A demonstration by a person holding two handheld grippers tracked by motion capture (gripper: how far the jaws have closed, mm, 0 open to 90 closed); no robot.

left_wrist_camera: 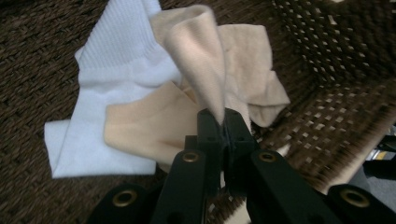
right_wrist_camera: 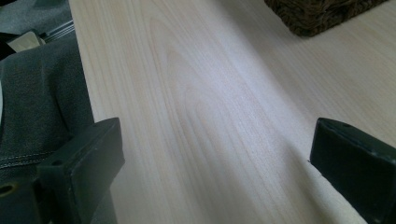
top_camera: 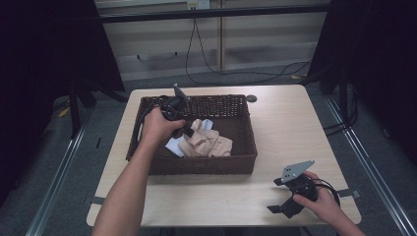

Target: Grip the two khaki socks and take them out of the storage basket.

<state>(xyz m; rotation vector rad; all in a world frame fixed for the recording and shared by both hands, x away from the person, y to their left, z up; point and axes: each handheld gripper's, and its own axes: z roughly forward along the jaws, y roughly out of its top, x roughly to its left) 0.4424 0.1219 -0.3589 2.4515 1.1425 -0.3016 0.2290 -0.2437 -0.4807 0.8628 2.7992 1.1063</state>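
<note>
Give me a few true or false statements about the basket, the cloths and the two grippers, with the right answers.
1. The left gripper is shut on a beige cloth. True.
2. The right gripper is shut on a white cloth. False: its jaws stand wide apart over the bare table, holding nothing.
3. A white cloth lies in the basket partly under the beige cloth. True.
4. The basket stands on the floor. False: it stands on the table.
5. The right gripper is inside the basket. False: it is outside the basket, near the table's front right corner.

Left gripper point(top_camera: 188, 132) pinches beige cloth point(top_camera: 206, 142) inside wicker basket point(top_camera: 201, 164).
</note>
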